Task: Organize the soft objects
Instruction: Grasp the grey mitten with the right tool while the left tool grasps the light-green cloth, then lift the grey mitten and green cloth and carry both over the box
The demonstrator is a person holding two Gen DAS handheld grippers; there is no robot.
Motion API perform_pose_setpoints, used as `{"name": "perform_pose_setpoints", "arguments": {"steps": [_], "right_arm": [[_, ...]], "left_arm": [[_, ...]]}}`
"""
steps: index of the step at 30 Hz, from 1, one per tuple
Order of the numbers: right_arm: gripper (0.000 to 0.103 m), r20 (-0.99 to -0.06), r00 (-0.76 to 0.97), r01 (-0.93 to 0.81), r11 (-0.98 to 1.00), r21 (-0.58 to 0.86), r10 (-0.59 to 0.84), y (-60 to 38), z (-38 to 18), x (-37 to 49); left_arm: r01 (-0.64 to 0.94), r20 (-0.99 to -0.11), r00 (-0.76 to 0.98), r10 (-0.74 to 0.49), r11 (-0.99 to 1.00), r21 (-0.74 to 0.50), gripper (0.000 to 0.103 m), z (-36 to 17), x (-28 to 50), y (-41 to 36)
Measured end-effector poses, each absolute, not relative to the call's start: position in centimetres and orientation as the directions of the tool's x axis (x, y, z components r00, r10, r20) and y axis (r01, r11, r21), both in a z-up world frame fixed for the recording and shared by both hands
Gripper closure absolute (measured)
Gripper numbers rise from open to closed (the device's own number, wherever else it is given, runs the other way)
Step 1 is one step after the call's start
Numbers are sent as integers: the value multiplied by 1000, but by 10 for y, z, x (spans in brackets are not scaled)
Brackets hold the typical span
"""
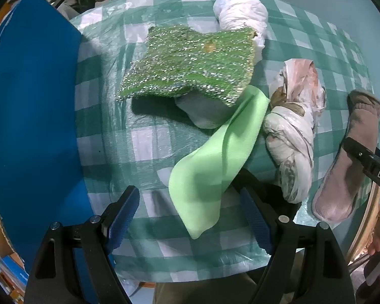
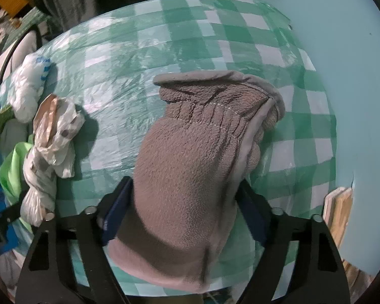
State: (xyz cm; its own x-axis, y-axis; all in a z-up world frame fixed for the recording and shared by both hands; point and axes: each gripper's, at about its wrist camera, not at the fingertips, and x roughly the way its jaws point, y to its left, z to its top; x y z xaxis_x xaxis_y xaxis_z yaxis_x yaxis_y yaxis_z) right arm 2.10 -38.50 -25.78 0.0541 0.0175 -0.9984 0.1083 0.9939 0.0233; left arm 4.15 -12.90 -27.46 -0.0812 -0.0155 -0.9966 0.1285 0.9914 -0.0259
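A grey fleece mitten (image 2: 190, 167) lies between the fingers of my right gripper (image 2: 185, 212), which closes on its sides; it also shows in the left wrist view (image 1: 347, 167) at the table's right edge. My left gripper (image 1: 192, 217) is open, with a light green cloth (image 1: 215, 157) lying between and ahead of its fingers. A green glittery scouring pad (image 1: 190, 60) rests partly on a pale cloth (image 1: 202, 111). A knotted plastic bag (image 1: 291, 131) lies right of the green cloth; it also shows in the right wrist view (image 2: 50, 139).
A round table with a green checked cover (image 1: 144, 136) bears everything. A blue box wall (image 1: 33, 116) stands at the left. A white knotted bag (image 1: 240, 10) lies at the far edge, seen too in the right wrist view (image 2: 27, 88).
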Motion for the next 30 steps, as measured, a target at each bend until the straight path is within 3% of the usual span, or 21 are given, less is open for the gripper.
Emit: {"name": "perform_pose_setpoints", "arguments": {"steps": [5, 8, 11, 13, 17, 30], "right_arm": [[54, -998, 67, 59, 998, 22, 18, -387, -254, 19], [59, -997, 66, 57, 998, 41, 38, -386, -252, 17], [60, -995, 72, 67, 995, 68, 63, -391, -242, 16], [62, -993, 87, 67, 995, 80, 74, -392, -232, 19], [63, -989, 119, 37, 995, 98, 93, -387, -207, 24], [70, -976, 172, -85, 989, 121, 134, -360, -183, 28]], "left_arm": [[131, -995, -98, -2, 991, -15, 20, -280, 44, -143], [117, -996, -90, -9, 993, -20, 21, -282, 40, -141], [102, -995, -95, -42, 993, -51, 41, -285, 38, -141], [99, -991, -119, -53, 993, -65, 68, -291, 34, -139], [85, -988, -132, -85, 992, -96, 91, -296, 24, -126], [128, -993, -30, -111, 985, -114, 97, -255, 13, -121]]}}
